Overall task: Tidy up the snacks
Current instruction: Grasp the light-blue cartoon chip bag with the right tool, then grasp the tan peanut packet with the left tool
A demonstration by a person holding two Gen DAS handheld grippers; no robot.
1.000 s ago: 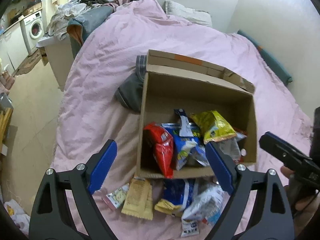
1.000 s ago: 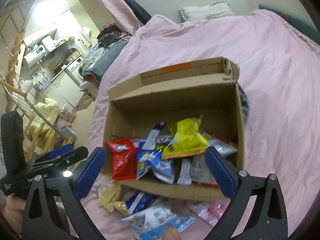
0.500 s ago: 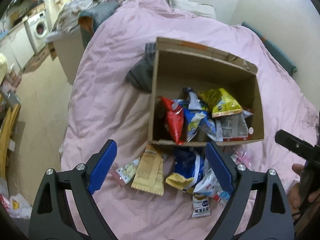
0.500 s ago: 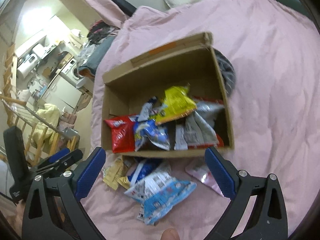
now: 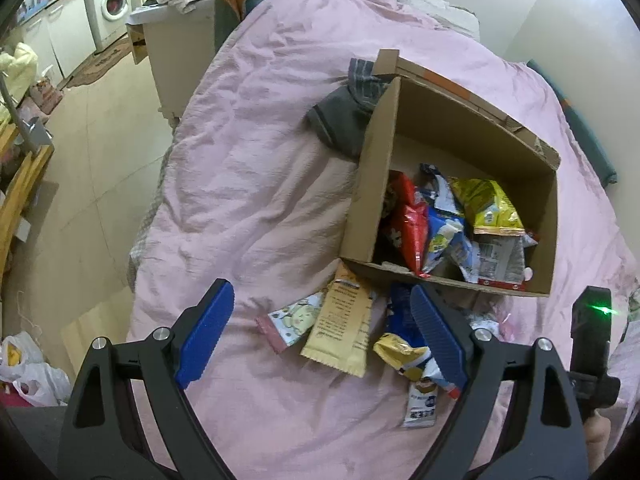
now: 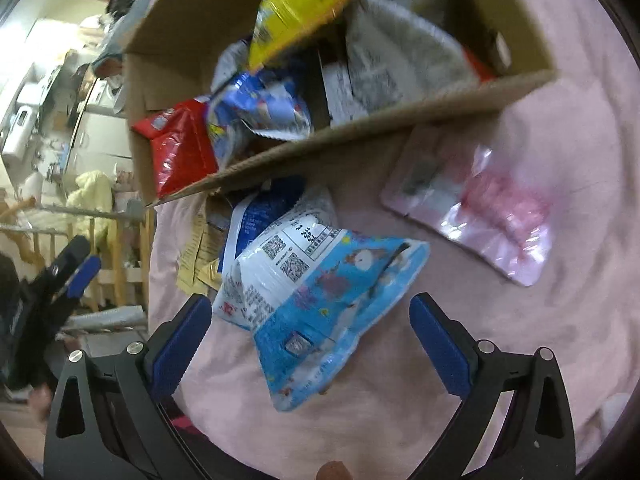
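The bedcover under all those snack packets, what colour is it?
Pale pink, plain and wrinkled bedcover; the left wrist view shows it best.

Snack packets [image 5: 352, 326] lie on the bed [image 5: 248, 168] before the box [image 5: 366, 196].

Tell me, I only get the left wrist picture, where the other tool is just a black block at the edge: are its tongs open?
Observer: Yes, the right tongs stand wide open and grip nothing.
Visitor: What are they aimed at?
Observer: A light blue crinkly plastic snack bag lies on the pink bedcover between the open fingers.
Visitor: Anything else near it?
Observer: A pink see-through plastic pouch lies flat just in front of the brown cardboard box, to the bag's right.
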